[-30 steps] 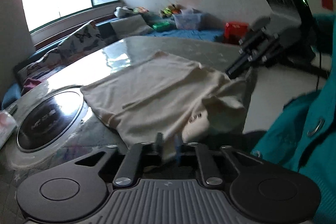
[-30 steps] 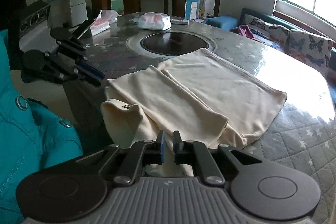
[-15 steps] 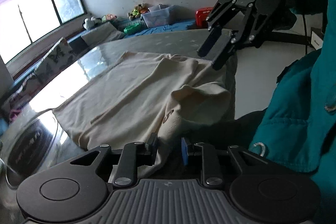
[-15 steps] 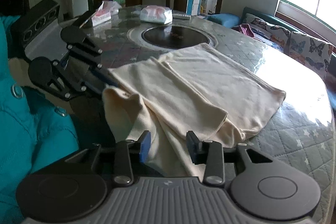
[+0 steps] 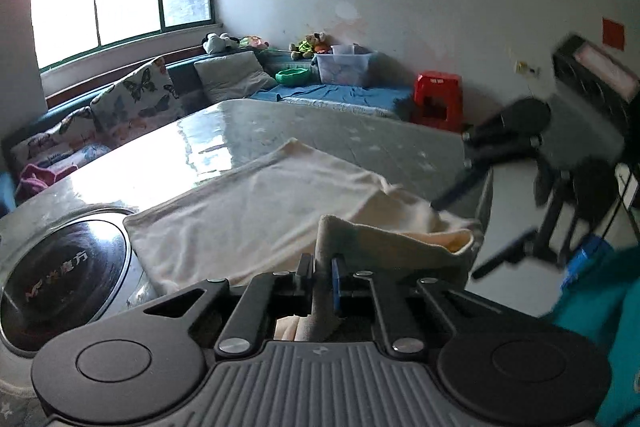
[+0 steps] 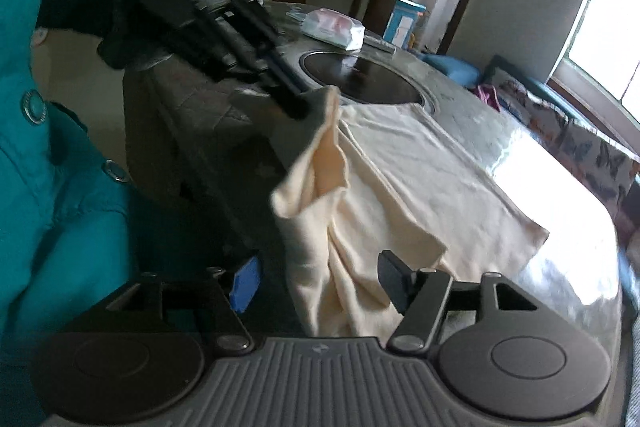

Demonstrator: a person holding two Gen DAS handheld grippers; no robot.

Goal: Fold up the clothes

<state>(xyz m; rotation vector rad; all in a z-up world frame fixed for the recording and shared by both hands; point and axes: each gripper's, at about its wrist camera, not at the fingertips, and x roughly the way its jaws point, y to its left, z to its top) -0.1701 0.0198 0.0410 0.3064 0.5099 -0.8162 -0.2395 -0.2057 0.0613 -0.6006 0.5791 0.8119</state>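
My left tool (image 5: 322,273) is clamped on a raised corner of the cream garment (image 5: 256,211), lifting that fold above the table (image 5: 320,131). My right tool (image 6: 320,281) gapes wide, gripping nothing, just beside the hanging near edge. The rest of the garment lies flat beside the dark round inset (image 6: 360,75).

Your left gripper (image 5: 322,269) is pinched tight on a raised fold of the cream garment (image 5: 260,211), lifting that edge off the table (image 5: 320,131). The rest of it lies flat beside the round black cooktop (image 5: 60,283). Your right gripper (image 5: 480,219) is blurry off to the right, fingers spread wide, right at the garment's far corner.
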